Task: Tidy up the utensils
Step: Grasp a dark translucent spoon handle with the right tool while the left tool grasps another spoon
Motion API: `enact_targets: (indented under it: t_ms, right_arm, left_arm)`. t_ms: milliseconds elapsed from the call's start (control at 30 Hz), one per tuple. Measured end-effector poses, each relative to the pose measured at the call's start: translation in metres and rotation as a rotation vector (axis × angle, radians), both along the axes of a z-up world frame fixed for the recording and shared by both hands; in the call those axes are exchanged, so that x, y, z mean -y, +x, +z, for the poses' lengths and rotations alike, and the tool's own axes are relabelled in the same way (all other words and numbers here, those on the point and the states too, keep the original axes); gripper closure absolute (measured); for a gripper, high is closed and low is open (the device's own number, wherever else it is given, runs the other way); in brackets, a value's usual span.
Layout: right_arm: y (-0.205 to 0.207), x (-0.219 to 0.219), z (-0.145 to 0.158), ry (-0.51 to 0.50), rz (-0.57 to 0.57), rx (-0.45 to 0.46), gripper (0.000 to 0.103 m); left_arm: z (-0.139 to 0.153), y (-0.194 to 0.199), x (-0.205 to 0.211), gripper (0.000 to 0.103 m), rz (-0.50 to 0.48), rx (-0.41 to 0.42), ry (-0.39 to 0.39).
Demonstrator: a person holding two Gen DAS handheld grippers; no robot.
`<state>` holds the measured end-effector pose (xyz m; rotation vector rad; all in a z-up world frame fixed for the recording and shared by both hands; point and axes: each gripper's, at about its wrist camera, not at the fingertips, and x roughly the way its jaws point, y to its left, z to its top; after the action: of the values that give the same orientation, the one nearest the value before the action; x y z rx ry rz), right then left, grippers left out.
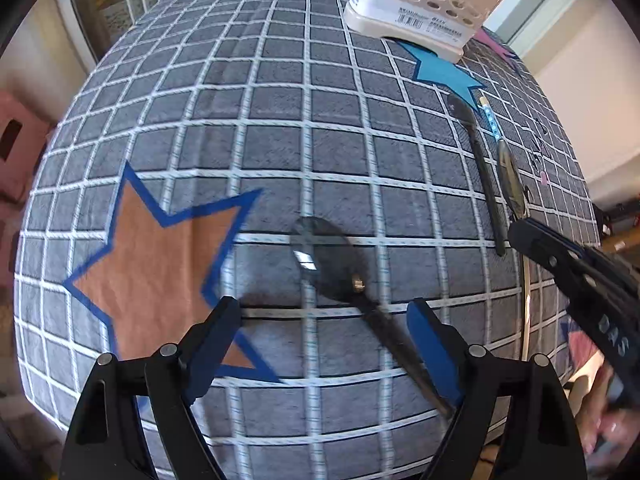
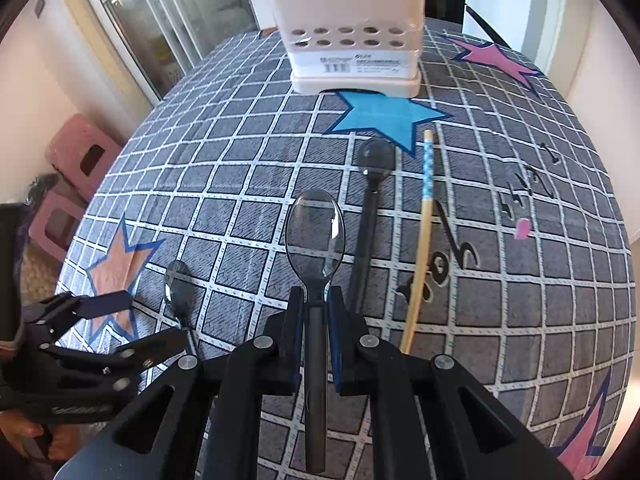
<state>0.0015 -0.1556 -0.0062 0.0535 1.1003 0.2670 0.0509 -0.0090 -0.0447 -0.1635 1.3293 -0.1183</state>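
Note:
My right gripper [image 2: 316,300] is shut on the handle of a clear grey spoon [image 2: 316,236], which is lifted a little above the checked tablecloth [image 2: 224,184]. In the left wrist view that gripper [image 1: 520,232] comes in from the right with the spoon [image 1: 512,176] sticking out ahead of it. My left gripper [image 1: 324,320] is open, its jaws straddling a second dark spoon [image 1: 324,260] that lies on the cloth; the right wrist view shows it [image 2: 136,324] beside that spoon [image 2: 180,292]. A third dark spoon [image 2: 372,200] and a blue-tipped chopstick [image 2: 424,232] lie to the right.
A cream utensil holder [image 2: 348,40] with several chopsticks in it stands at the far side of the table, behind a blue star print [image 2: 384,116]. Pink stools [image 2: 80,152] stand on the floor beyond the table's left edge. A hand [image 2: 24,436] holds the left gripper.

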Motion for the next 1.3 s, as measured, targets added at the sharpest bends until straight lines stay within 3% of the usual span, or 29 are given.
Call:
enact_targets:
  t_ms: [233, 433, 467, 533, 567, 600, 800, 1100, 1300]
  right_arm:
    - [-0.009, 0.020, 0.012, 0.050, -0.031, 0.042, 0.091]
    - [-0.017, 0.034, 0.022, 0.093, -0.060, 0.080, 0.091]
    - [-0.018, 0.036, 0.023, 0.098, -0.063, 0.084, 0.091]
    - [-0.020, 0.039, 0.026, 0.111, -0.069, 0.096, 0.091]
    - [-0.021, 0.040, 0.027, 0.114, -0.071, 0.099, 0.091]
    - [-0.022, 0.041, 0.027, 0.119, -0.073, 0.102, 0.091]
    - [-0.025, 0.043, 0.024, 0.129, -0.088, 0.103, 0.090]
    - [-0.025, 0.052, 0.013, 0.166, -0.135, 0.073, 0.090]
    - [-0.021, 0.058, 0.010, 0.182, -0.168, 0.064, 0.090]
  left_arm:
    - [-0.005, 0.000, 0.028, 0.000, 0.039, -0.020, 0.158]
    - [-0.004, 0.006, 0.037, 0.000, 0.033, -0.053, 0.157]
    - [-0.003, 0.010, 0.046, 0.007, 0.019, -0.045, 0.159]
    - [0.005, 0.014, 0.062, 0.033, -0.053, -0.006, 0.157]
    - [0.007, 0.017, 0.069, 0.052, -0.080, 0.005, 0.150]
    - [0.008, 0.020, 0.074, 0.059, -0.112, 0.016, 0.142]
    - [0.011, 0.024, 0.088, 0.060, -0.262, 0.127, 0.065]
    - [0.016, 0.022, 0.062, 0.060, -0.283, 0.208, -0.043]
    - [0.018, 0.014, 0.046, 0.060, -0.311, 0.284, -0.046]
